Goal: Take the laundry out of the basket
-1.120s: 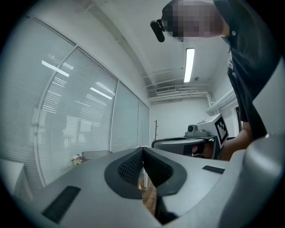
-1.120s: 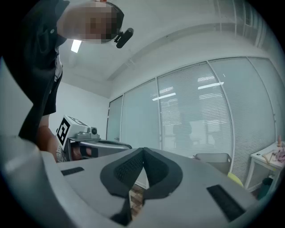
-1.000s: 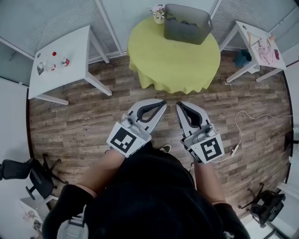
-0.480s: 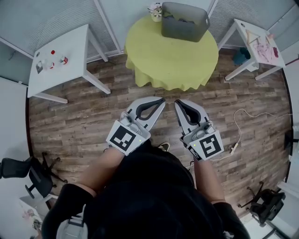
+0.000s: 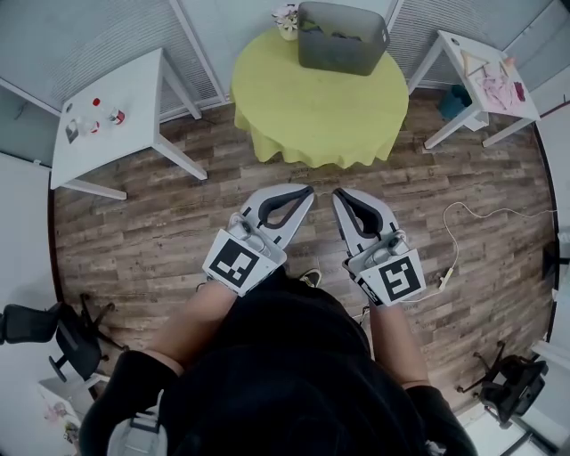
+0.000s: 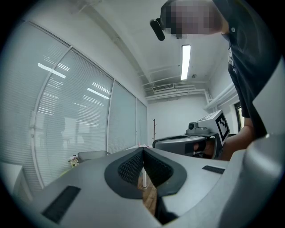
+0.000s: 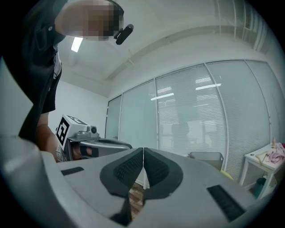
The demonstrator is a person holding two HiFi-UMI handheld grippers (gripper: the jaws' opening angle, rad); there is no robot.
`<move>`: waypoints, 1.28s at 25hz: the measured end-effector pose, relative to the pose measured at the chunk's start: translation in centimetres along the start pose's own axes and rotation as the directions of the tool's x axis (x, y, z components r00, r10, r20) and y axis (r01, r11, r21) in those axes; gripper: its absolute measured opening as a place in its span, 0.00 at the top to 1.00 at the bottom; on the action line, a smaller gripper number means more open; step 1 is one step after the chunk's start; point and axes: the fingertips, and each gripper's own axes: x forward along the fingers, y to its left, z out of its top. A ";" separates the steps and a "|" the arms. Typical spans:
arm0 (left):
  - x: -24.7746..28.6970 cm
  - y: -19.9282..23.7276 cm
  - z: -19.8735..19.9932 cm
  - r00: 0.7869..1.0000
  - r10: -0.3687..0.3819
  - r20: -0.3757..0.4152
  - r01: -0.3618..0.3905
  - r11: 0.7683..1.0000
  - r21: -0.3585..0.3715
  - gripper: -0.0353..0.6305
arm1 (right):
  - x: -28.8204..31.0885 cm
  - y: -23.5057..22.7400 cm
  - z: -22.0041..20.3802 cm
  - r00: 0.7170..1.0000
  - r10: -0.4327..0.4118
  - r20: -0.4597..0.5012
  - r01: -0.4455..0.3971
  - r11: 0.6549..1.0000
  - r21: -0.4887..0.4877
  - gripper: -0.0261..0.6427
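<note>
A grey laundry basket [image 5: 342, 37] with dark laundry [image 5: 331, 31] in it stands at the far side of a round table with a yellow-green cloth [image 5: 312, 102]. The basket also shows small in the left gripper view [image 6: 91, 155] and in the right gripper view [image 7: 206, 157]. My left gripper [image 5: 309, 190] and right gripper [image 5: 337, 193] are held side by side over the wooden floor, well short of the table. Both are shut with nothing between the jaws; in the gripper views the left gripper [image 6: 143, 153] and the right gripper [image 7: 143, 153] have their pads pressed together.
A small flower pot [image 5: 287, 20] stands beside the basket. A white table [image 5: 102, 116] with small items is at the left, another white table [image 5: 485, 76] with hangers at the right. A cable [image 5: 463, 233] lies on the floor; office chairs [image 5: 62, 334] are at the lower corners.
The table and basket have slid slightly up and left in the head view. The grippers kept their pose, both shut.
</note>
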 end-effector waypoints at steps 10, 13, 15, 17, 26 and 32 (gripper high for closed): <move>2.4 -3.5 0.9 1.000 -0.006 0.008 0.006 1.000 0.025 0.93 | -4.2 -1.5 0.8 0.999 -0.021 0.025 0.022 1.000 -0.012 0.93; 3.0 -4.2 1.0 1.000 -0.002 0.008 0.002 1.000 0.028 0.93 | -5.2 -2.1 0.8 0.999 -0.031 0.019 0.031 0.999 -0.009 0.93; 3.4 -4.7 1.1 1.000 -0.002 0.009 0.001 0.999 0.032 0.93 | -6.0 -2.6 0.7 0.999 -0.041 0.017 0.041 0.999 -0.011 0.93; 3.9 -5.1 1.2 1.000 -0.005 0.008 0.004 0.999 0.036 0.93 | -6.7 -3.2 0.8 0.998 -0.055 0.018 0.055 0.998 -0.014 0.93; 7.6 -5.3 1.0 0.998 -0.060 0.010 0.060 0.997 0.043 0.93 | -7.3 -6.6 0.5 0.994 -0.111 0.013 0.111 0.994 -0.023 0.93; 10.9 -3.5 0.9 0.994 -0.104 0.022 0.103 0.994 0.032 0.93 | -5.8 -10.0 0.2 0.988 -0.153 0.004 0.153 0.988 -0.029 0.93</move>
